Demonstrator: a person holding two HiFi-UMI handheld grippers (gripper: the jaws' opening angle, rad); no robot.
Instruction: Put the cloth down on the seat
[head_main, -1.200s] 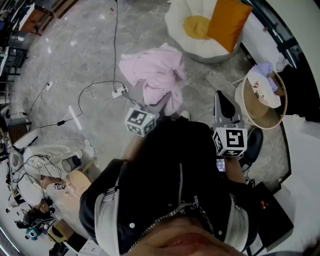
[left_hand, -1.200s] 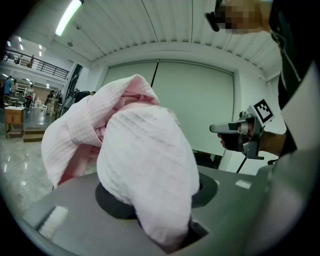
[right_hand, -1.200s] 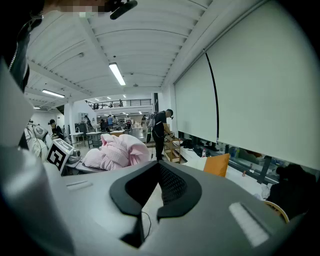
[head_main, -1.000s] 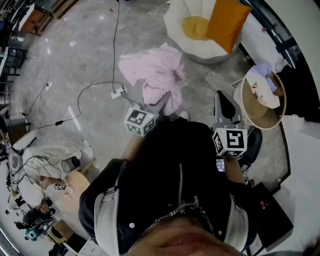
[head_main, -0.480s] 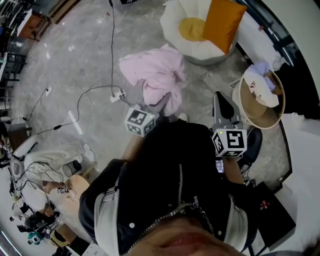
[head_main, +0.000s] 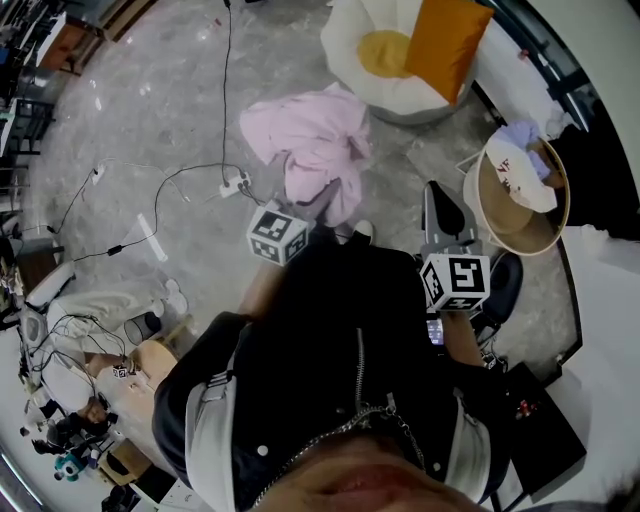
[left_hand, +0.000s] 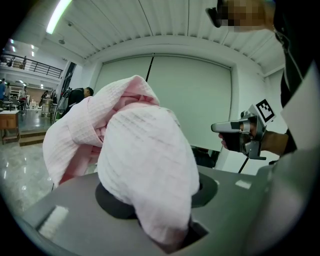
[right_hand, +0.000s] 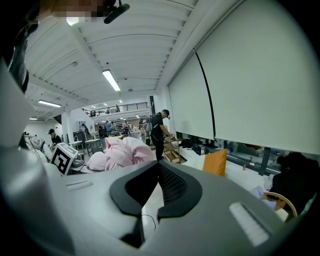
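Note:
A pink waffle-weave cloth (head_main: 315, 140) hangs bunched over the front of my left gripper (head_main: 305, 212), above the grey floor. In the left gripper view the cloth (left_hand: 145, 165) fills the space between the jaws, and my left gripper (left_hand: 155, 187) is shut on it. The seat (head_main: 350, 40) is a white round cushion chair with a yellow centre and an orange pillow (head_main: 445, 45). It stands beyond the cloth, apart from it. My right gripper (head_main: 440, 215) is level beside the left one. Its pads (right_hand: 172, 185) meet at the tip of my right gripper (right_hand: 160, 167) with nothing between them.
A round wicker basket (head_main: 497, 215) with clothes stands at the right. Cables and a power strip (head_main: 237, 183) lie on the floor to the left of the cloth. Pale clothing (head_main: 100, 300) and clutter sit at the lower left, a black case (head_main: 540, 420) at the lower right.
Both grippers have edged slightly forward toward the seat, the cloth moving with the left one. The grip looks the same.

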